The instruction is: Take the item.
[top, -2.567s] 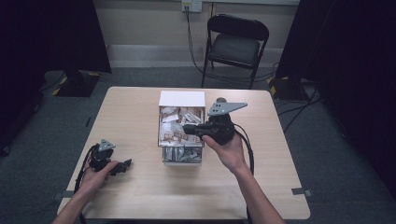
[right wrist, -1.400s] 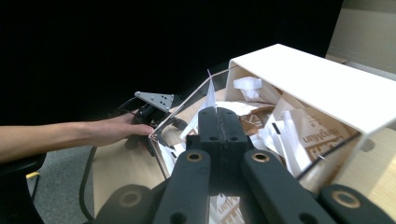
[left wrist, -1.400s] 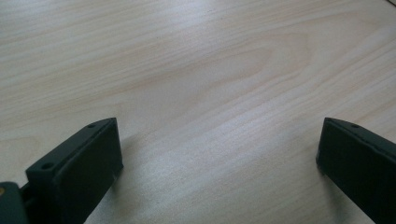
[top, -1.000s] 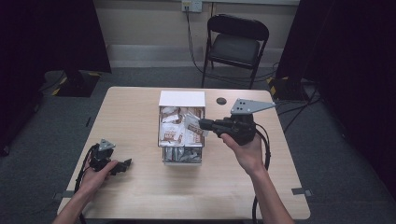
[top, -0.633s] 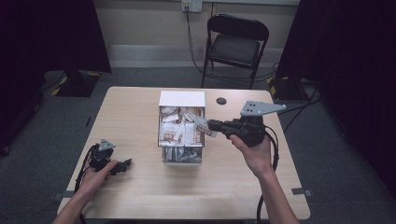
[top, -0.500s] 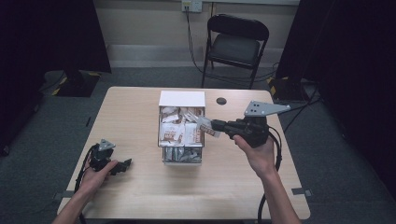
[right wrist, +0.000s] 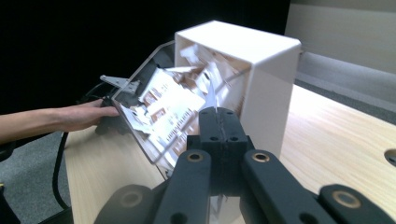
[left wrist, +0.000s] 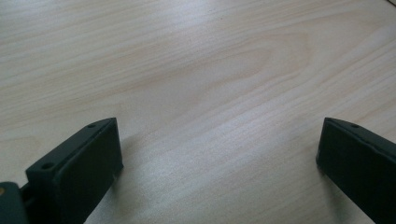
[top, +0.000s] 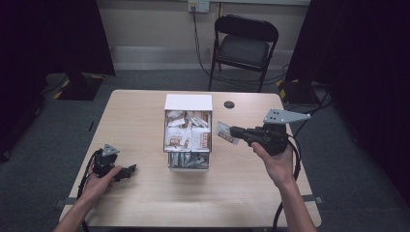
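Honestly, looked risky: right gripper (top: 234,132) pinched just one thin edge of the packet (top: 224,132) beside the box (top: 188,102); could've slipped free. Left gripper (left wrist: 217,163) sat spread.

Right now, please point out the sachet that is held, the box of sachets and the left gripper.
sachet (top: 225,132), high view, its white middle
box (top: 188,102), high view, its white top
left gripper (top: 130,169), high view, between its fingertips

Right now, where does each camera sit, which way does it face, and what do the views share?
High view: above the person's side, looking forward and down on the table; both forearms show.
Left gripper view: on the left tool, facing bare tabletop; open jaws show.
Right gripper view: on the right tool, shut on a packet, facing the box.
High and right views share the box.
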Action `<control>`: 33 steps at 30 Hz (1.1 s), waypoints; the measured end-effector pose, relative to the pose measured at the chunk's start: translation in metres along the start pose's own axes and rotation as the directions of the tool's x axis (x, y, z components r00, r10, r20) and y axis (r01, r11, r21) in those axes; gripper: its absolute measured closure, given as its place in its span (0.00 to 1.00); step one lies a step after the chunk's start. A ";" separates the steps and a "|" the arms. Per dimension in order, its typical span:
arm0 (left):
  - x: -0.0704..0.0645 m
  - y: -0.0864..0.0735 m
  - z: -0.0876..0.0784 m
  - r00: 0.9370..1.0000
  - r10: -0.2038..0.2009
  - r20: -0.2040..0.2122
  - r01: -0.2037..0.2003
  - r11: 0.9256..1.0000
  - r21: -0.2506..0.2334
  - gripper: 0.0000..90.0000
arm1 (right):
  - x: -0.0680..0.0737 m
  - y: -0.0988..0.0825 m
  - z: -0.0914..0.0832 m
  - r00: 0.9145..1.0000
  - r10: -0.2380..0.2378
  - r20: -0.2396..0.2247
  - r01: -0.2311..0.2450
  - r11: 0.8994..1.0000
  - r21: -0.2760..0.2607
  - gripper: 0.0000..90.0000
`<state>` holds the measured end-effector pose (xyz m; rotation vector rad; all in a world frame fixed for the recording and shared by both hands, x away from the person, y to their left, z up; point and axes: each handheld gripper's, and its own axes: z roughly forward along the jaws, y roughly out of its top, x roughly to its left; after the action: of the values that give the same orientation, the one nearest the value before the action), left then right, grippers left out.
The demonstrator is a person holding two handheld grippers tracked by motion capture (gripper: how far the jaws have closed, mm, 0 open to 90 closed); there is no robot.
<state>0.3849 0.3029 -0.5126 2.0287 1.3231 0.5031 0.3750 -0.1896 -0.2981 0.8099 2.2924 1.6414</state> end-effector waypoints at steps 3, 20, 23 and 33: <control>0.000 0.000 0.000 1.000 -0.001 0.000 0.001 1.000 0.000 0.00 | -0.004 -0.006 0.000 1.000 0.011 0.012 -0.011 1.000 0.003 1.00; 0.000 0.000 0.000 1.000 -0.001 0.000 0.001 1.000 0.000 0.00 | -0.025 -0.032 0.011 0.995 0.059 0.086 -0.064 0.996 0.057 1.00; 0.000 0.000 0.000 1.000 0.000 0.000 0.000 1.000 0.000 0.00 | -0.029 -0.037 0.014 0.993 0.070 0.093 -0.076 0.995 0.066 1.00; 0.000 0.000 0.000 1.000 0.000 0.000 0.000 1.000 0.000 0.00 | -0.037 -0.053 0.028 0.991 0.093 0.092 -0.102 0.990 0.096 1.00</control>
<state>0.3849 0.3029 -0.5126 2.0282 1.3232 0.5031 0.4019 -0.1995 -0.3627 1.0104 2.3243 1.5061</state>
